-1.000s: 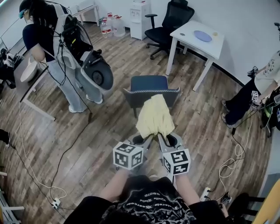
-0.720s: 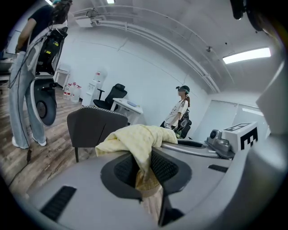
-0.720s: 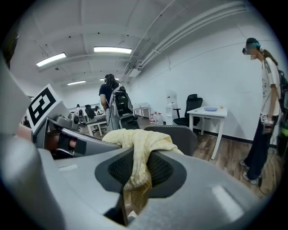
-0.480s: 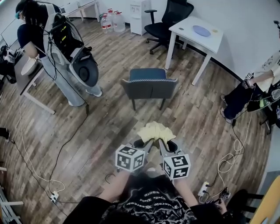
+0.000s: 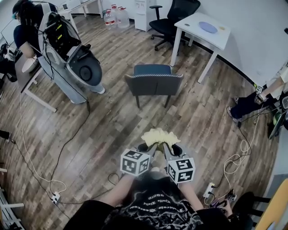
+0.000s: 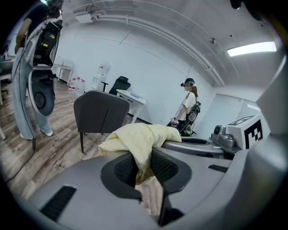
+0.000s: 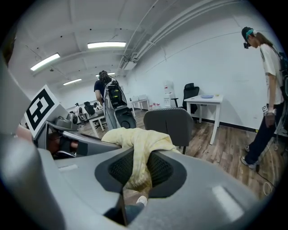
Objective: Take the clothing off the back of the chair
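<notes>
Between the ribbed pads of the left gripper [image 6: 143,164], a fold of the pale yellow clothing [image 6: 139,137] is pinched, with the jaws clenched on the fabric. The same garment is grasped by the right gripper [image 7: 140,168], whose pads are likewise pressed onto a hanging fold. In the head view the two grippers are held side by side, close in front of the person's chest. Their tips are angled toward each other, and the clothing is bunched in a crumpled mound over them at twelve o'clock. The garment is carried clear of the wooden floor [image 5: 112,130] and is touched by nothing but the jaws.

Farther out at twelve o'clock, the grey chair [image 5: 154,83] is seen standing upright, its back turned toward the grippers, well apart from the clothing. At about one o'clock a white table [image 5: 202,31] is placed by the wall, with a round bluish disc [image 5: 208,26] laid on its top. A black office chair [image 5: 173,13] is parked just beside that table. At ten o'clock a standing person [image 5: 24,31] is seen with bulky grey equipment [image 5: 72,54] on the back, next to a desk [image 5: 27,85]. At two o'clock another person [image 5: 265,92] is cut off by the frame edge. A white cable [image 5: 27,152] is trailed over the floor to a power strip [image 5: 56,196] at eight o'clock.
</notes>
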The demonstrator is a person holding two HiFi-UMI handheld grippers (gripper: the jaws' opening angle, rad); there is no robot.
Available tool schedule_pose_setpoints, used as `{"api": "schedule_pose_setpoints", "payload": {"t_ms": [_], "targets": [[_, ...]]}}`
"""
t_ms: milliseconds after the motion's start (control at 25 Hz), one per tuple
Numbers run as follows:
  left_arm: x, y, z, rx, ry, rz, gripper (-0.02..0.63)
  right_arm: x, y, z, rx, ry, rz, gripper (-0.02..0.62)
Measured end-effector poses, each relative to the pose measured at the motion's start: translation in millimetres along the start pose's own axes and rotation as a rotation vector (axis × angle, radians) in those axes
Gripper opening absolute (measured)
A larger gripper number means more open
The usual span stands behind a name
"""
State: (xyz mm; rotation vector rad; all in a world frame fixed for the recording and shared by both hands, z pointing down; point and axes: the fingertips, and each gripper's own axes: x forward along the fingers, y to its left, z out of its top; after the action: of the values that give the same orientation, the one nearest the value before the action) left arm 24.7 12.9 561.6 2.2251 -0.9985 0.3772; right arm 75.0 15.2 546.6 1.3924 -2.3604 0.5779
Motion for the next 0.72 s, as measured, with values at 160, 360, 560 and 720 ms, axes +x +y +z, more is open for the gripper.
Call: {"api": "schedule_pose_setpoints", "payload": {"t_ms": [160, 360, 560, 720], "targets": [[-0.5, 3.9, -3.0, 0.001, 0.007, 0.006, 0.067, 3.2, 2.6, -2.8, -0.005, 0.013, -0.003, 0.074], [4.7, 12.3, 1.4, -0.011, 0.009, 0.016, 0.067, 13.7, 0.2, 0.7, -0.005, 0.035, 0.012, 0.072], [0.0, 23.9, 1.8, -0.025, -0.002, 0.031, 0.067, 22.9, 9.1, 0.7, 0.042, 0.039, 0.049, 0.072], [7.0, 31.0, 12.7, -0.045, 0.006, 0.05, 0.067, 33.8, 3.0, 10.6, 0.023, 0.055, 0.059, 0.072]]}}
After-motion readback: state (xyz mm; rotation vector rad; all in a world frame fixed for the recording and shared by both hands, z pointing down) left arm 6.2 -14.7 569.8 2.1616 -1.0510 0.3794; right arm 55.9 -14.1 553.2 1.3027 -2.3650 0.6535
